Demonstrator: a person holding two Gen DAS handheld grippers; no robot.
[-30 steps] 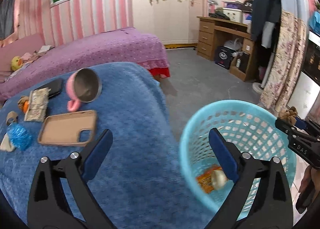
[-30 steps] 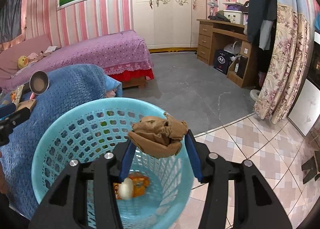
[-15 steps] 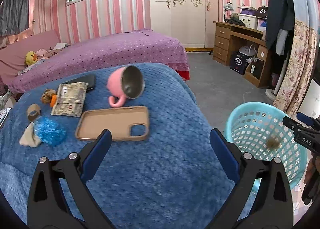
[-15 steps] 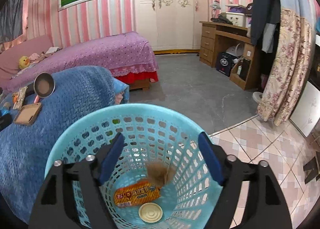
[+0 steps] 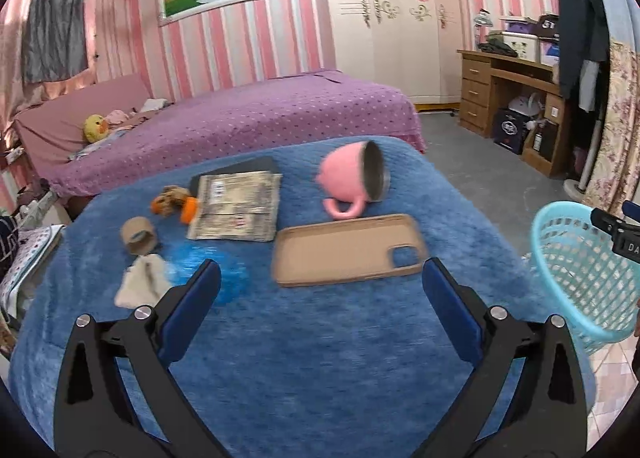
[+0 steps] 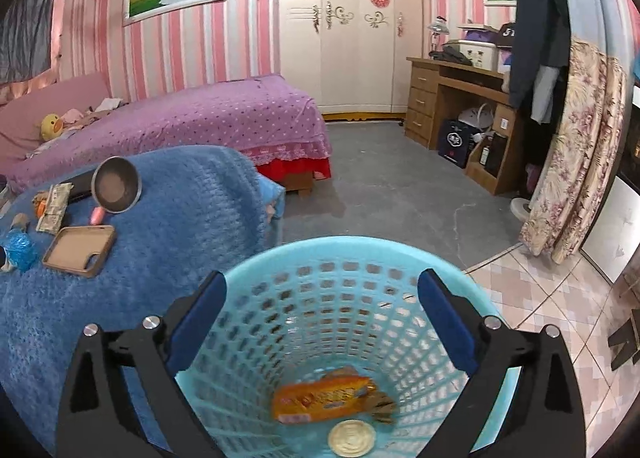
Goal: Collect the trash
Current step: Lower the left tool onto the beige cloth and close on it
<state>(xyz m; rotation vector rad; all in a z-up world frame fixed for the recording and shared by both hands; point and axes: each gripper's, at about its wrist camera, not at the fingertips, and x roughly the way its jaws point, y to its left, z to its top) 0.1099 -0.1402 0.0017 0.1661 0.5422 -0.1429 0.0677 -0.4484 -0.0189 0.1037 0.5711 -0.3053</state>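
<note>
Left wrist view: we see our left gripper (image 5: 320, 298) with jaws spread wide, nothing between the pads, hovering over the blue blanket (image 5: 320, 378). Just ahead of the jaws, slightly right of centre, lies a tan phone case (image 5: 340, 254), and beyond it a pink mug (image 5: 352, 182) tipped on its side. By the left fingertip sits a crumpled blue wrapper (image 5: 224, 278), partly hidden by that finger; left of it a pale crumpled scrap (image 5: 140, 286), and past that a small cardboard roll (image 5: 138, 236). Further ahead-left, a flat printed packet (image 5: 236, 206) lies with an orange-brown crumpled bit (image 5: 174, 204) touching its left side. Far right of the claw, off the blanket edge, stands the light blue basket (image 5: 580, 274), with a black part of the other gripper over its rim. Right wrist view: our right gripper (image 6: 320, 326) has just been opening, jaws now wide apart and empty, directly above the light blue basket (image 6: 348, 258). Down inside it, below and between the fingers, lie an orange snack wrapper (image 6: 320, 398), a brown crumpled piece (image 6: 380, 404) against its right end, and a round cream lid (image 6: 352, 438) nearest us. Well left of the claw, the blanket (image 6: 160, 258) carries the phone case (image 6: 78, 250), the mug (image 6: 116, 186), the packet (image 6: 56, 210) and the blue wrapper (image 6: 20, 250).
</note>
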